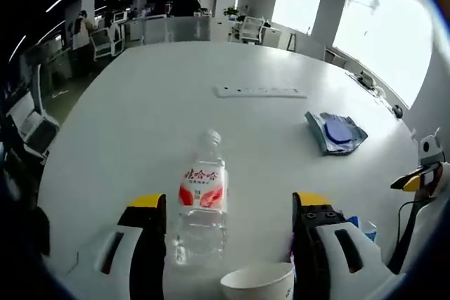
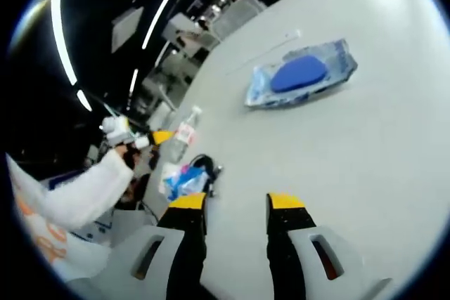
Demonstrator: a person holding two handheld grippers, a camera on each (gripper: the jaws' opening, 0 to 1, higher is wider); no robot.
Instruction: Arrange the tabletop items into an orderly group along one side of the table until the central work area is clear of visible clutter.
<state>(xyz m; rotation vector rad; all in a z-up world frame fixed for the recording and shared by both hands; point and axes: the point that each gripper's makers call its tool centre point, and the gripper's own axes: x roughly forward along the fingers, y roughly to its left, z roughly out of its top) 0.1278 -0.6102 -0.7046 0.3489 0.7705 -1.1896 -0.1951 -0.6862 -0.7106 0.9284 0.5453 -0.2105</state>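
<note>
L tongs (image 1: 230, 210) open, astride bottle (image 1: 202, 201)

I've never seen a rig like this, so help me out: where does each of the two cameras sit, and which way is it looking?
Left gripper view: rides on the left gripper, looking along its open jaws at a water bottle standing between them on the white table.
Right gripper view: rides on the right gripper, looking along its open jaws across the table; a white sleeve shows.
Shared: bottle, blue wipes pack, table.

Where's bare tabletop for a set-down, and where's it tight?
Free: the white table from the clear plastic water bottle out to the white power strip, and left of both. Also around the blue wipes pack. Crowded: near edge, by the white paper cup.
</note>
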